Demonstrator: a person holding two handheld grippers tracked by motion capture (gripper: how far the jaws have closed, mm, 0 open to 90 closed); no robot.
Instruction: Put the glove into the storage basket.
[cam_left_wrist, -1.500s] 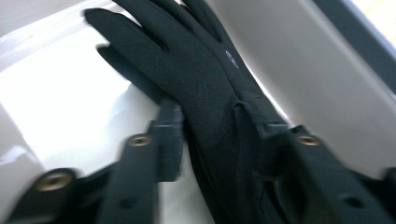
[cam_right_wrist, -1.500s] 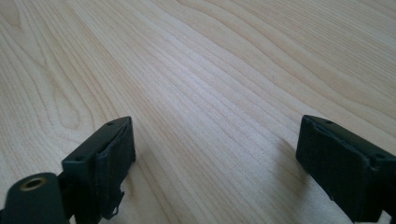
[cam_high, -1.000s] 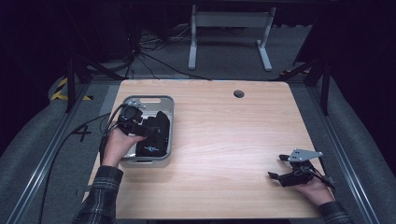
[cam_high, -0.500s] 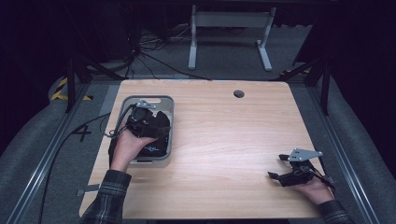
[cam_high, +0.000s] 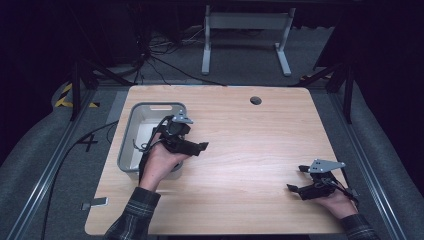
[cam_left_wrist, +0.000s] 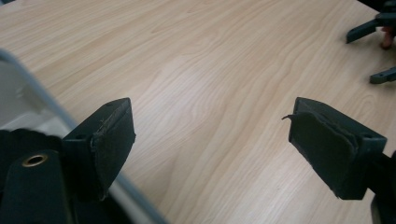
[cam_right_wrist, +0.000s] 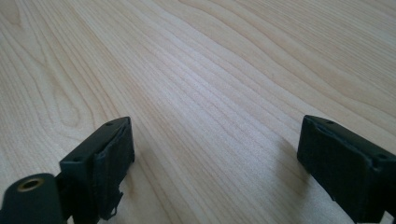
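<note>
My left gripper (cam_high: 198, 147) hangs over the wooden table (cam_high: 250, 150) just past the right rim of a grey bin (cam_high: 150, 106), pointing right. In the left gripper view its jaws (cam_left_wrist: 215, 133) stand wide open with nothing between them, and bare wood (cam_left_wrist: 210, 70) lies below. The bin's rim (cam_left_wrist: 32, 79) curves past the left jaw. My right gripper (cam_high: 297, 179) rests low near the table's front right corner, pointing left. Its jaws (cam_right_wrist: 212, 144) are open over bare wood (cam_right_wrist: 210, 70), holding nothing.
The bin's pale inside looks bare where it shows. A round cable hole (cam_high: 255, 100) sits near the table's far edge. The other gripper's jaw tips (cam_left_wrist: 369, 28) show at the top right of the left gripper view. Dark floor and metal frames surround the table.
My left hand has swung right, from over the bin to over the table beside its right rim. The jaws stay open and empty. The right gripper has not moved.
</note>
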